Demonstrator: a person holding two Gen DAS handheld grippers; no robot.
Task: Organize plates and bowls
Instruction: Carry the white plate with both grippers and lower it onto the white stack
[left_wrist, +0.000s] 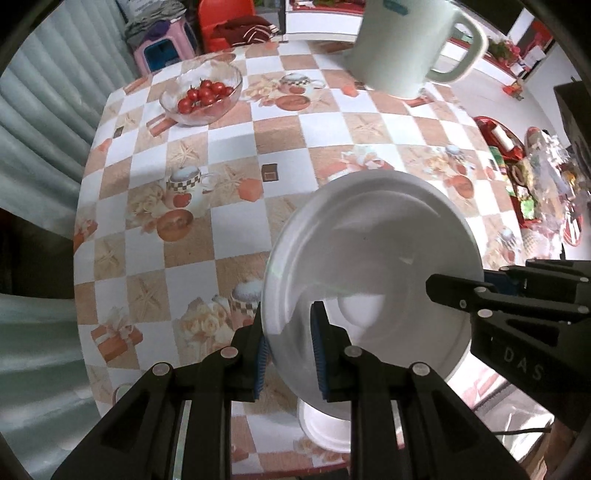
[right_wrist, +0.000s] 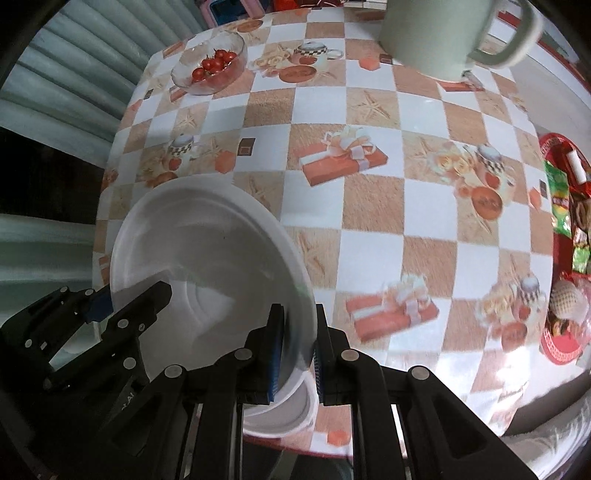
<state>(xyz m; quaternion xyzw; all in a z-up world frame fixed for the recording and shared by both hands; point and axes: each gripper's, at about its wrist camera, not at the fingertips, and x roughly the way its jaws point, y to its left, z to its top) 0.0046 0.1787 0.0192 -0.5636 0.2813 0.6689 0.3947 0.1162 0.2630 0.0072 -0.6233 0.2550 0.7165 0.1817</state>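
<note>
A white plate (left_wrist: 369, 251) hangs tilted above the checked table (left_wrist: 229, 147), held by both grippers at opposite rims. In the left wrist view my left gripper (left_wrist: 290, 343) is shut on the plate's near rim, and my right gripper (left_wrist: 480, 280) clamps the rim at the right. In the right wrist view my right gripper (right_wrist: 299, 343) is shut on the plate (right_wrist: 207, 251) at its right rim, and the left gripper (right_wrist: 122, 299) grips it at the left. Under the plate a white bowl (left_wrist: 325, 428) (right_wrist: 291, 410) rests on the table near the front edge, partly hidden.
A glass bowl of cherry tomatoes (left_wrist: 201, 94) (right_wrist: 210, 68) stands at the far left of the table. A pale green jug (left_wrist: 406, 44) (right_wrist: 443, 33) stands at the far side. A red tray of snacks (left_wrist: 517, 166) (right_wrist: 569, 240) lies at the right edge.
</note>
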